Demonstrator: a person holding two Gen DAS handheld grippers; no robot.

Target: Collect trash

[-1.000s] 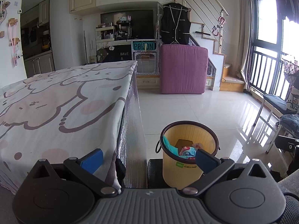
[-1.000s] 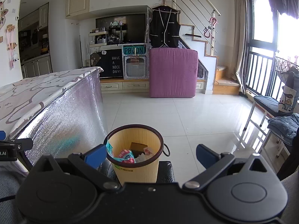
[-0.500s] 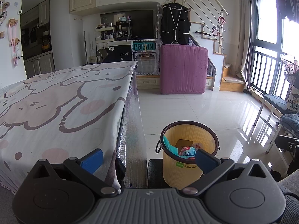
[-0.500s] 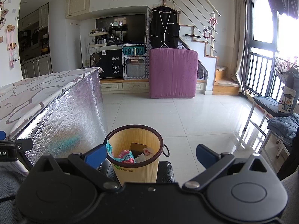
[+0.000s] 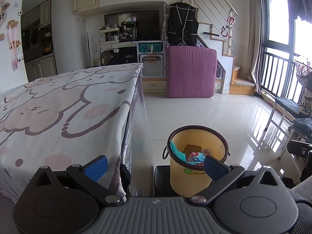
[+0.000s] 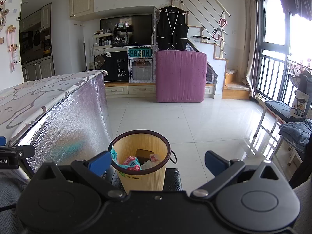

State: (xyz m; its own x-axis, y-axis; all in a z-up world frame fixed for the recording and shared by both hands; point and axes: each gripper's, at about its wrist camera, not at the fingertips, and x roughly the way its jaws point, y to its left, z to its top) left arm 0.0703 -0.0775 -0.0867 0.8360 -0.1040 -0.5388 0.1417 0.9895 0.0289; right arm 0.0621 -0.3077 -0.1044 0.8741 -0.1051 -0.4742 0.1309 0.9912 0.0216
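Right wrist view showed the bin (image 6: pixel 141 165) between and just beyond the spread, empty fingers (image 6: pixel 98 162) of the right gripper (image 6: pixel 156 162). Left gripper (image 5: pixel 155 165) was likewise spread, empty. Judged: wrappers (image 6: pixel 131 162) are binned, so scan for leftovers before reaching.

"HAVE A NICE DAY!" — blackboard (image 6: pixel 117 67)

Bin (image 6: pixel 143 175): pale yellow, ribbed, dark brown rim. Trash (image 6: pixel 132 161) inside: teal, red, white. Tablecloth (image 5: pixel 58 113): pinkish-white, brown cartoon outlines, pink spots. Cushion (image 6: pixel 181 76): purple. Gripper pads (image 6: pixel 213 161): blue.
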